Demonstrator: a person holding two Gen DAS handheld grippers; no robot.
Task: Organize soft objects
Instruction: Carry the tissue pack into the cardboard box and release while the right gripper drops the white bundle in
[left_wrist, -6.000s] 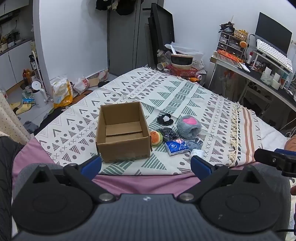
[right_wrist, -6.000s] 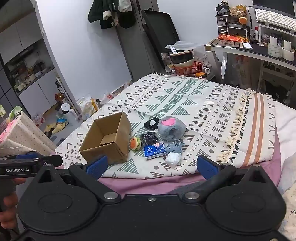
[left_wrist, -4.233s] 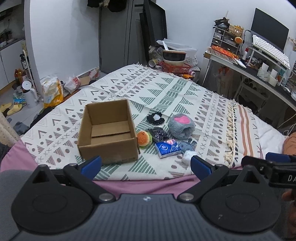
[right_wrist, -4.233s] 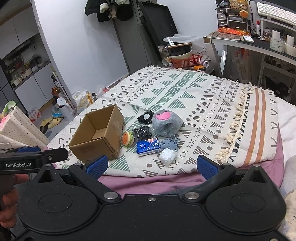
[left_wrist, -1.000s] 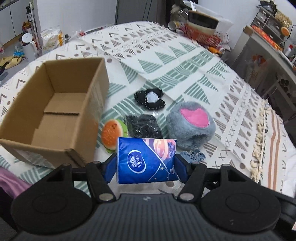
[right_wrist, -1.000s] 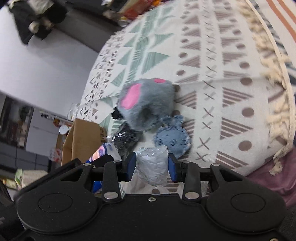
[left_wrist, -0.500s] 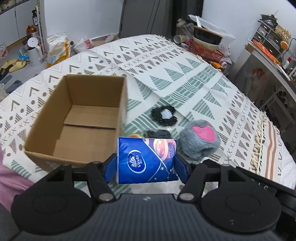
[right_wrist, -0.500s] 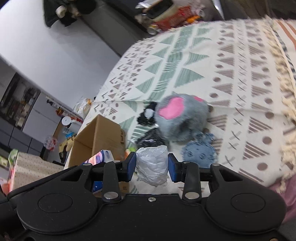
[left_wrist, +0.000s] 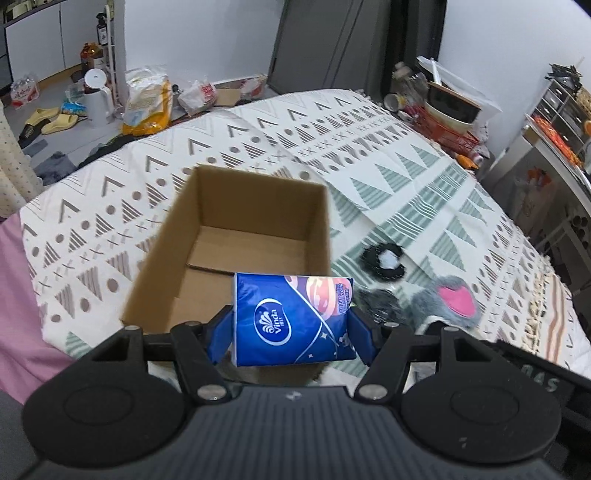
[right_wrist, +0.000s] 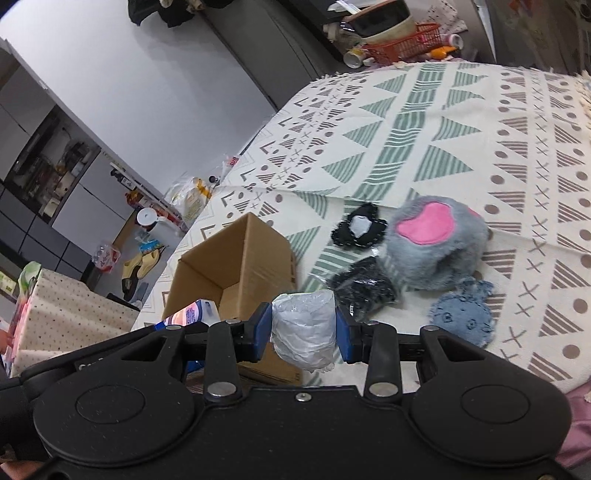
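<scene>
- The bed (left_wrist: 388, 155) is covered by a cream blanket (right_wrist: 461, 122) patterned with green and brown triangles, dots and crosses.
- An open cardboard box (left_wrist: 236, 240) sits on the blanket at the near left, its flaps down and its floor bare.
- A grey plush (right_wrist: 436, 243) with a pink patch lies right of the box, well apart from it.
- The left claw (left_wrist: 291, 332) grips a blue tissue pack (left_wrist: 291, 317) by its two short ends; the pack hangs over the near right corner of the box.
- The right claw (right_wrist: 301, 332) is clamped on a white wrapped bundle (right_wrist: 304, 328), held just right of the box and near the pile.
- A black fuzzy piece in clear wrap (right_wrist: 364, 288) lies just left of the plush, touching it.
- A flat black piece with a white centre (right_wrist: 360, 229) lies farther off, just left of the plush.
- A small blue felt piece (right_wrist: 463, 317) lies at the near side of the plush, touching its edge.
- In the right wrist view the tissue pack shows at the near left of the box, beside the left claw's body.
</scene>
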